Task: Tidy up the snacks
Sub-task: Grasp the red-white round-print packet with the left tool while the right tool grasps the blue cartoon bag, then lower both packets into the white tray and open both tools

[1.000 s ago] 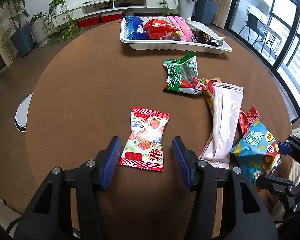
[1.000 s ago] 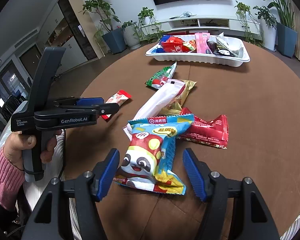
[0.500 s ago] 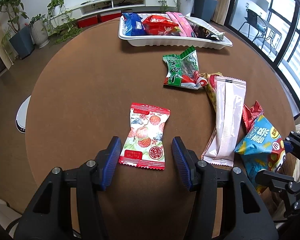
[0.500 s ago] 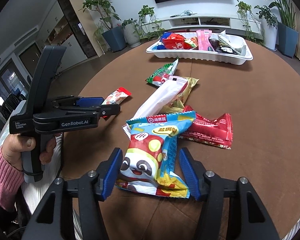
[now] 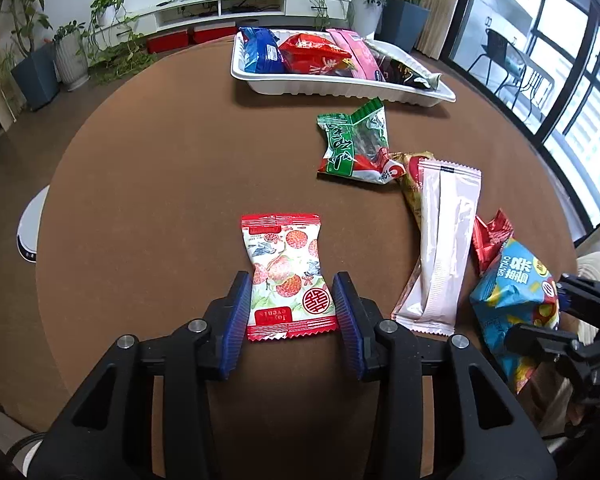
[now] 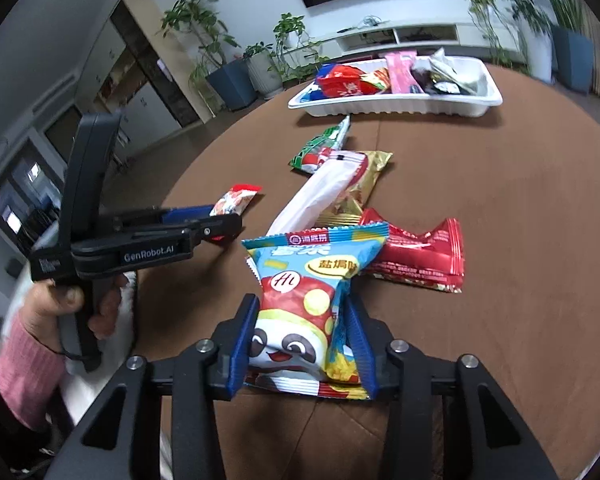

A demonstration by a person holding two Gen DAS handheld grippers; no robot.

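Note:
My left gripper (image 5: 290, 300) has its blue pads on both sides of a red-and-white lychee candy packet (image 5: 286, 278) lying flat on the brown round table (image 5: 160, 168); the pads touch its edges. My right gripper (image 6: 302, 328) is shut on a blue panda snack bag (image 6: 308, 300), squeezing it and lifting it. The same bag (image 5: 512, 292) shows at the right in the left wrist view. A white tray (image 5: 340, 86) with several snacks stands at the far side of the table.
Loose on the table: a green packet (image 5: 354, 144), a long pale pink packet (image 5: 444, 248) over a gold one (image 6: 358, 188), and a red packet (image 6: 420, 256). Potted plants and a low TV shelf stand beyond the table. Windows are on the right.
Both grippers moved forward and closed. The left pads now reach the candy packet's sides. The right pads closed on the panda bag and crumpled it.

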